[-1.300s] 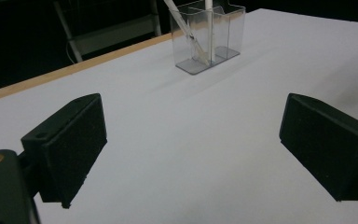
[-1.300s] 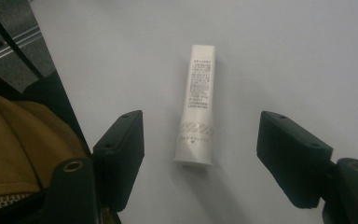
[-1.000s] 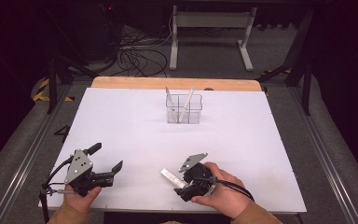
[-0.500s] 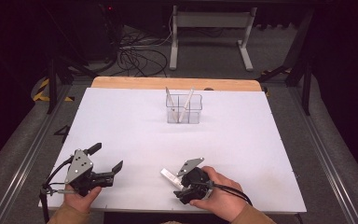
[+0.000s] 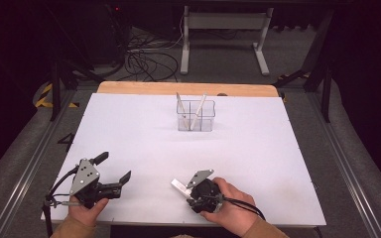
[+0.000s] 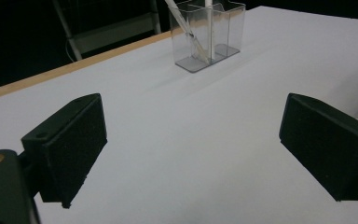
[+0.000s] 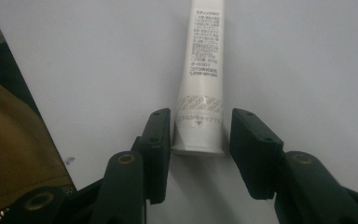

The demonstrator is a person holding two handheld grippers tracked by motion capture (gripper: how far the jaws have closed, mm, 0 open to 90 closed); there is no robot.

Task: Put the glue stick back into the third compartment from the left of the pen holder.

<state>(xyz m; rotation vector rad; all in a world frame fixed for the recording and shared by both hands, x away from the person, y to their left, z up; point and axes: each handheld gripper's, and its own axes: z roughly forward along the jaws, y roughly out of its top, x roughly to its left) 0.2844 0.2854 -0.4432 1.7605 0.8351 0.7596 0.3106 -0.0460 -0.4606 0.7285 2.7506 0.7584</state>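
The white table [image 5: 278, 163] is taking up most of the high view, with a bare wooden strip running along its far edge. Toward that far edge the clear divided holder [image 5: 196, 116] is standing upright, and two pale sticks [image 5: 199, 110] are leaning crossed inside it, so it's probably where stuff is getting sorted into.

Down at the near edge, the left gripper [image 5: 113, 171] is just sitting there with its jaws spread wide apart and nothing between them. In its own view it's pointing across the bare table toward the holder [image 6: 209, 35], so I'd guess it's idling until needed.

The right gripper [image 5: 186, 191] is doing the actual work. It's lying low on the table, and its jaws have just been closing in on the white tube [image 7: 200, 84], which is lying flat on the table near the front edge, well apart from the holder. In the right gripper view one jaw is looking snug against the tube's wide end, while the other is showing a sliver of gap, so it isn't clamped yet as far as I can tell. Grabbing it at that end is likely leaving the rest free for dropping into a compartment.
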